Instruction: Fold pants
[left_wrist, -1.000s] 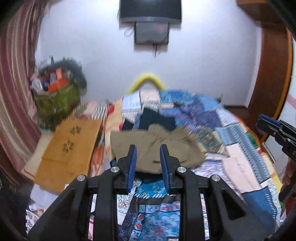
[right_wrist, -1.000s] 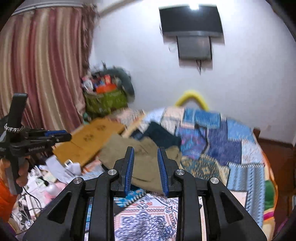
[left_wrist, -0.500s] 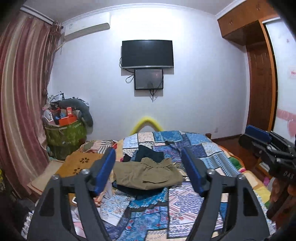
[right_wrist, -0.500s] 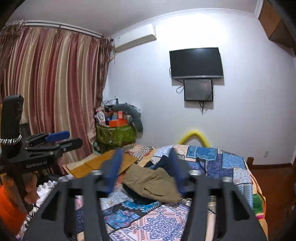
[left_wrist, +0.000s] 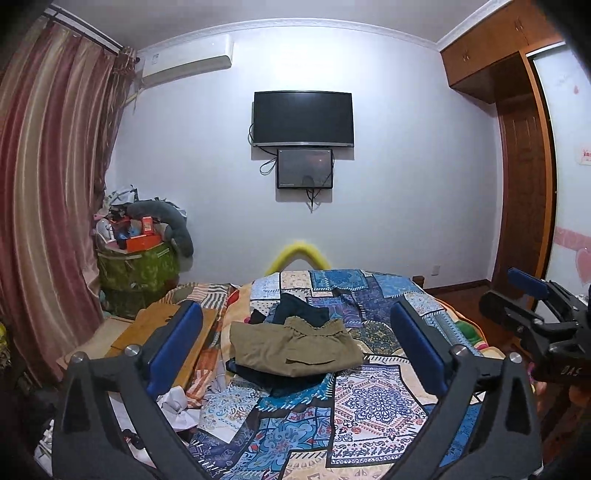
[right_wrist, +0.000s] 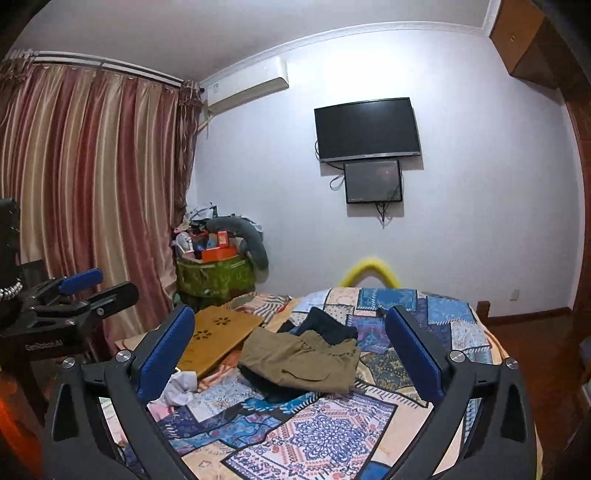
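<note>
**Folded pants on the bed, both grippers clear**

The khaki pants (left_wrist: 295, 349) lie folded mid-frame on the patchwork bed (left_wrist: 369, 402), atop dark clothes. Left gripper (left_wrist: 295, 354) and right gripper (right_wrist: 291, 354) jaws are opening wide, gripping nothing.

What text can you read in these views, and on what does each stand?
"GenRobot.AI": body of the left gripper, jaws opening, empty.
"DAS", doubtful: body of the right gripper, jaws opening, empty.
Too small to read: pink wall sign.
Too blurred to read: air conditioner label.
</note>
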